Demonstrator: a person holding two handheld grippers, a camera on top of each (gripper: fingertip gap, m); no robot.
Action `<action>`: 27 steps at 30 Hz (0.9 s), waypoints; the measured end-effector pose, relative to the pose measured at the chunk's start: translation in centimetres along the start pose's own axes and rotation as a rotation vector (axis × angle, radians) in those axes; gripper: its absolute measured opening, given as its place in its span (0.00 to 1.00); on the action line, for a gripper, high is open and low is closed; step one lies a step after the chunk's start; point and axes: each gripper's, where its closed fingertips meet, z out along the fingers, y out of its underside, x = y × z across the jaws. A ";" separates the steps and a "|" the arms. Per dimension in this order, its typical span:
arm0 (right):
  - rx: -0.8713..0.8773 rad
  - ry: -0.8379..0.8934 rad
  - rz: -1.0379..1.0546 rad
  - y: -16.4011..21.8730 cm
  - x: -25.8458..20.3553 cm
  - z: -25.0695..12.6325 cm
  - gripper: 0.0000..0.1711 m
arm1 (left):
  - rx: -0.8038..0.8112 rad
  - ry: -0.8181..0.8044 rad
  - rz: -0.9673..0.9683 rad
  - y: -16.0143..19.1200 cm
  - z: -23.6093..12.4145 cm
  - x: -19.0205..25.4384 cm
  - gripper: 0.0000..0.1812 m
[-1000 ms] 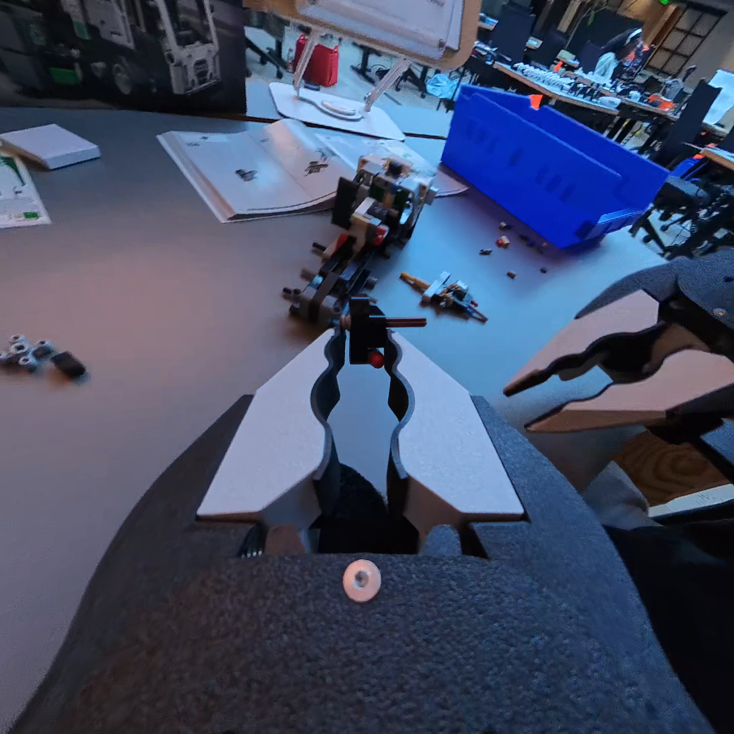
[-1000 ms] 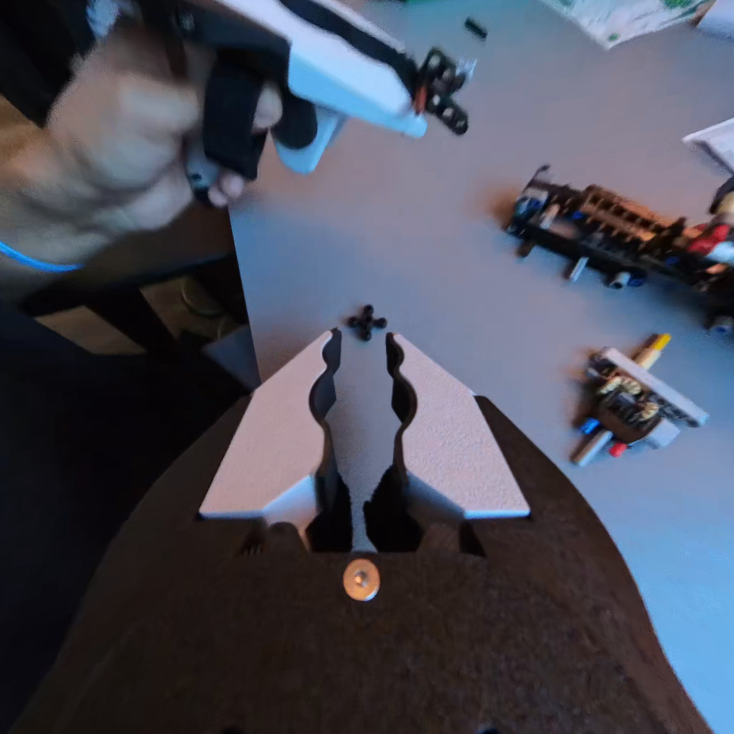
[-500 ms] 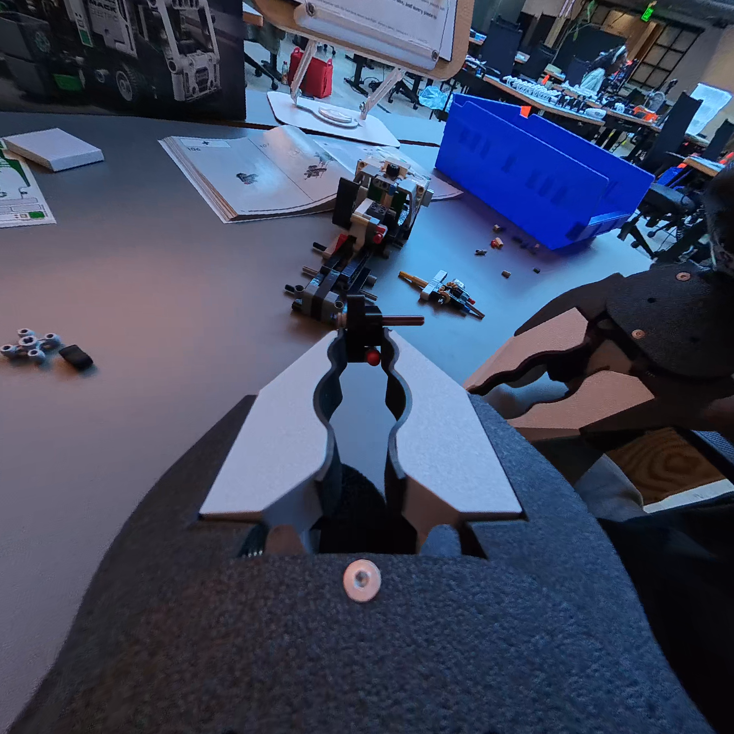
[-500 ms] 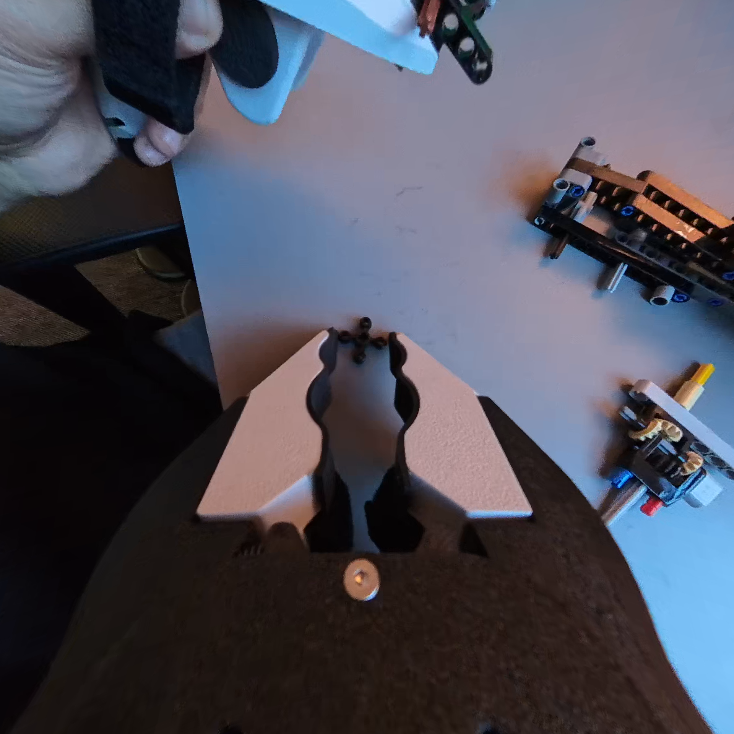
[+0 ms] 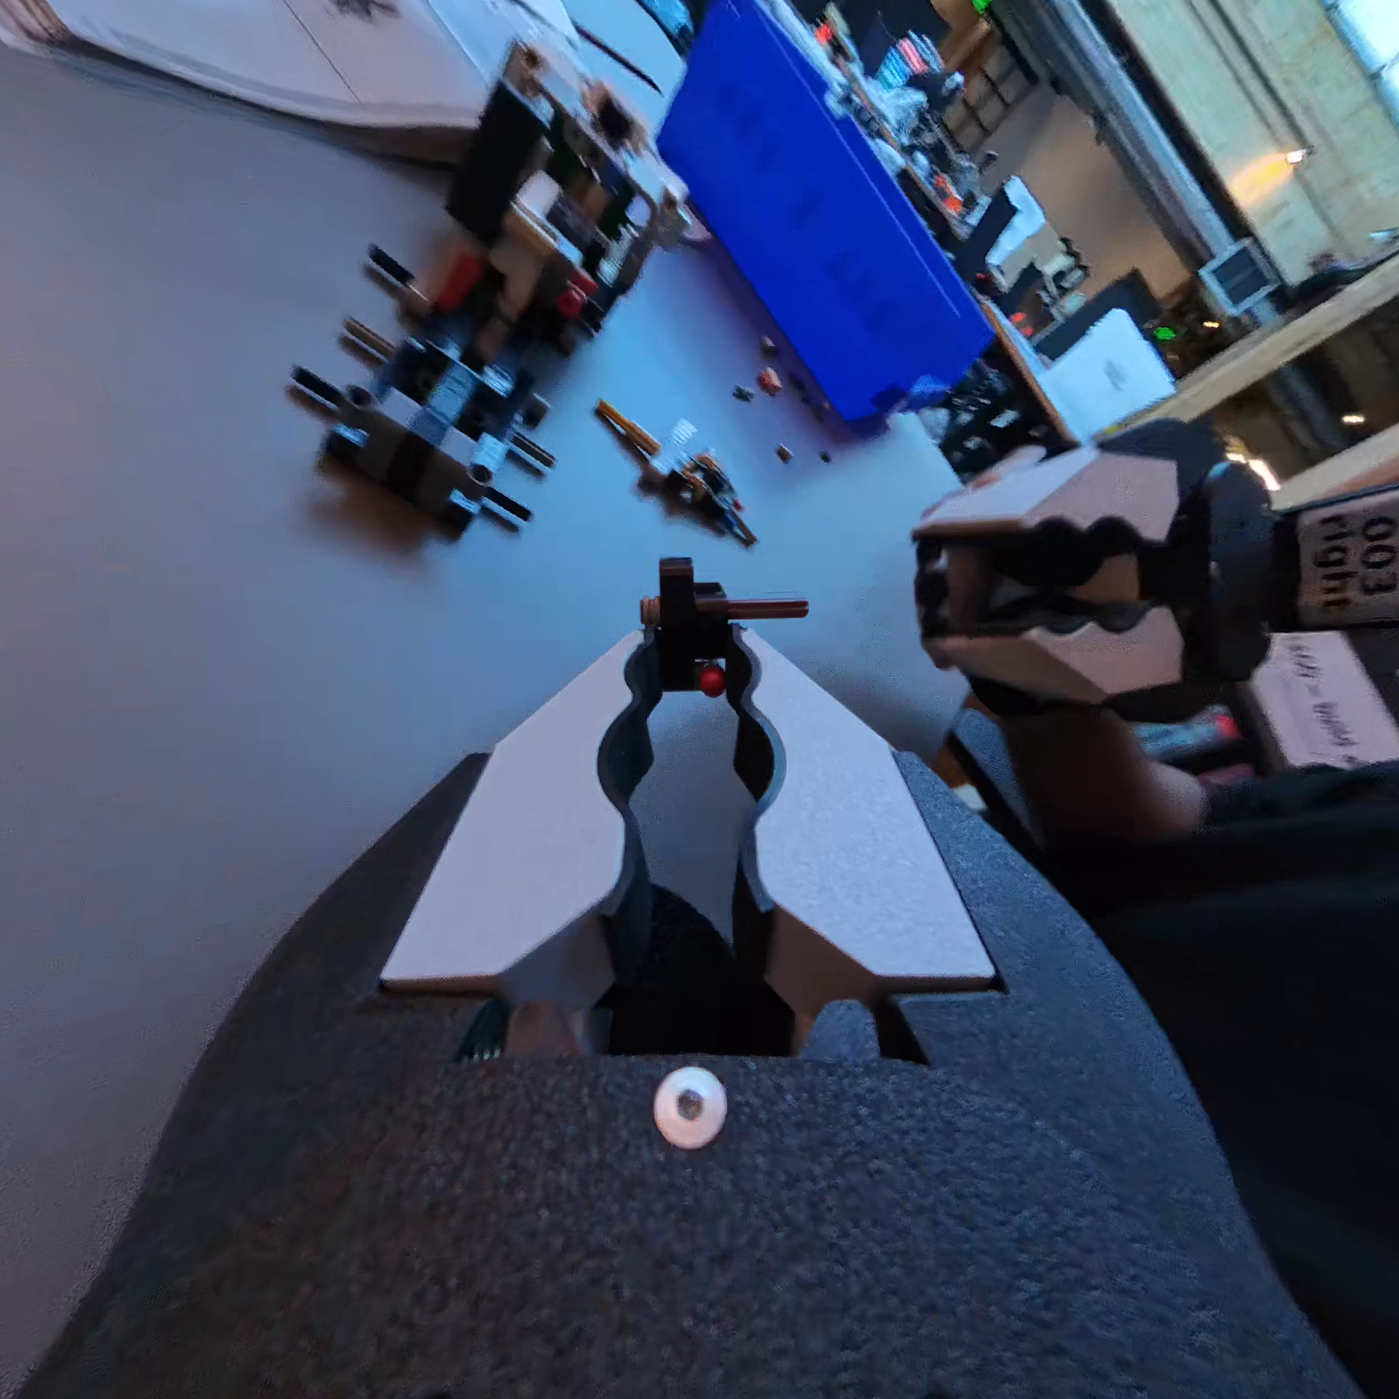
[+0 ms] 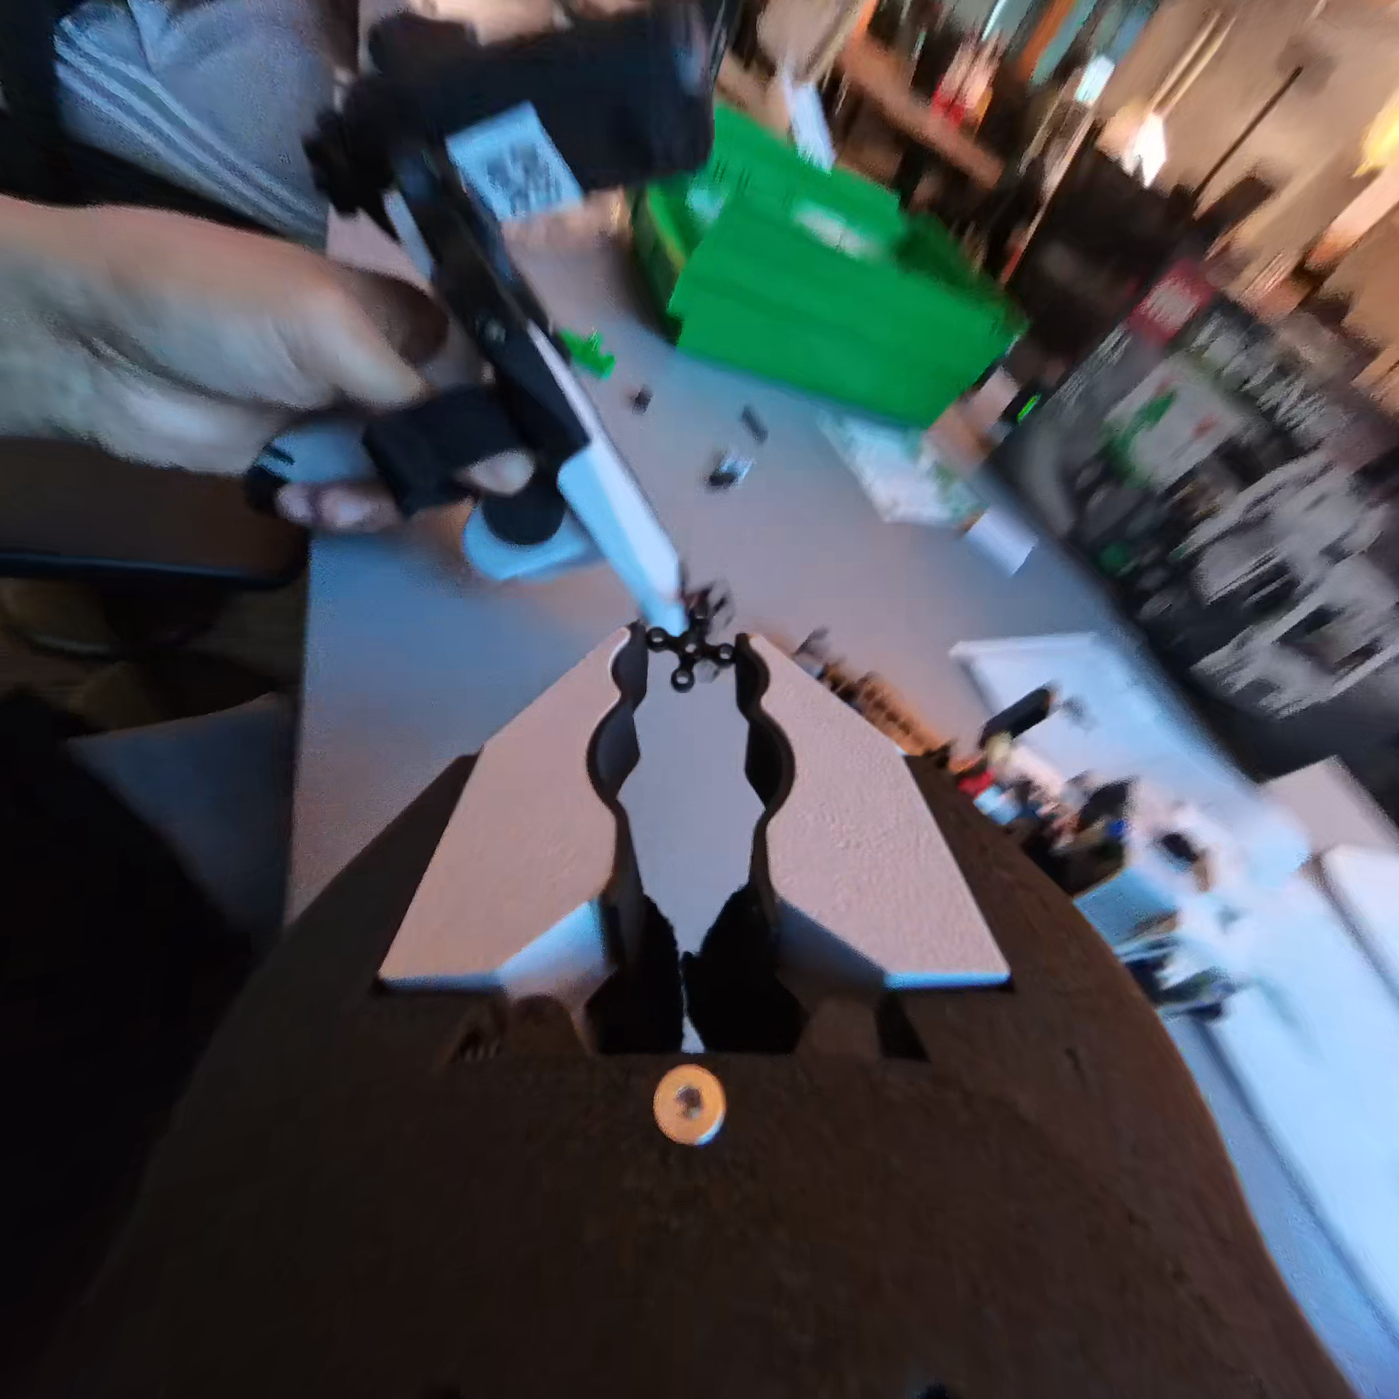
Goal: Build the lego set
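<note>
My left gripper is shut on a small black lego piece with a brown axle through it and a red pin below, held above the table. My right gripper is shut on a small black cross-shaped lego piece, lifted off the table. In the left wrist view the right gripper sits just right of the axle's end. In the right wrist view the left gripper points down toward the cross piece, nearly touching. The long dark lego chassis lies on the table beyond, with a small sub-assembly to its right.
A blue bin stands at the back right with loose small parts in front of it. An open instruction booklet lies at the back. A green bin and a dark set box show blurred in the right wrist view.
My right gripper closed on the cross piece and lifted it from the table, swinging up toward the left gripper. Both views tilted and blurred; the left gripper kept its piece.
</note>
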 end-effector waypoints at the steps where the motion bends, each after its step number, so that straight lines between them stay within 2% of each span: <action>1: 0.036 0.013 -0.053 -0.6 0.5 0.1 0.13 | -0.023 0.044 -0.036 0.3 0.4 0.4 0.08; 4: 0.083 -0.011 -0.118 -0.2 0.3 0.9 0.13 | -0.056 0.117 -0.103 0.7 1.2 1.1 0.08; 18: 0.073 -0.065 -0.268 0.9 -0.5 1.6 0.13 | -0.137 0.217 -0.172 1.5 1.5 1.8 0.08; 27: 0.073 -0.085 -0.257 1.0 -0.9 1.6 0.13 | -0.167 0.200 -0.156 1.9 1.8 1.7 0.08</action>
